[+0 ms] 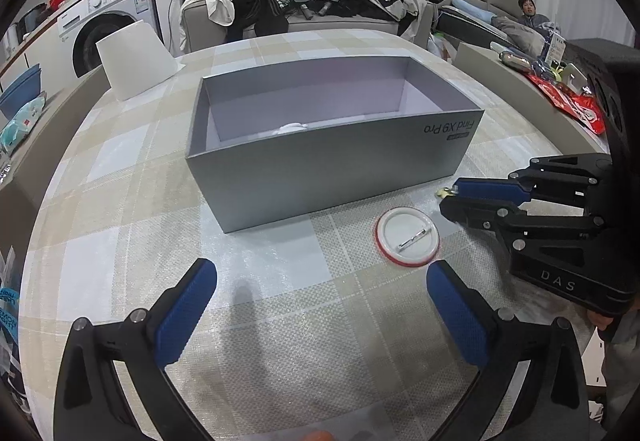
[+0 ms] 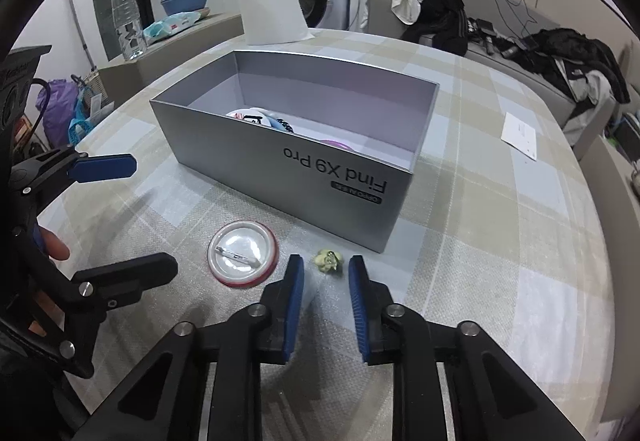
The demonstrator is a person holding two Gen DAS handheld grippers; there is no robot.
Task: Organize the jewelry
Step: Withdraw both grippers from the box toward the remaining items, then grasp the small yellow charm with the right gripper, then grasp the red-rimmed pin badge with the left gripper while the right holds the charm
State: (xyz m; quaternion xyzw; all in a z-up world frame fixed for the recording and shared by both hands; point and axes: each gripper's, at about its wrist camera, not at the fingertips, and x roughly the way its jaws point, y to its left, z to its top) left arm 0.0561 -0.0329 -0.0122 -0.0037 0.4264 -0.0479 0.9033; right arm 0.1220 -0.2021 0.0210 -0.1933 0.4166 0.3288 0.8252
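The right tongs (image 2: 326,273), partly spread, straddle a small yellow-green charm (image 2: 329,261) on the tabletop (image 2: 500,241), just near the grey box (image 2: 280,161). The left tongs (image 1: 320,305), spread wide and empty, hover near the round badge (image 1: 407,238). The pick-up seems in hand; next likely calls for closing on the charm and lifting it into the box.

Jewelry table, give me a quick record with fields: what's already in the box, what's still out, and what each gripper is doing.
box: grey open box on the checked table, no lid on
inside box: several small items, too hidden to name
still out: round pin badge lying pin side up; small yellow-green charm
left gripper: open, empty, near the badge
right gripper: open, fingers either side of the charm, not closed on it
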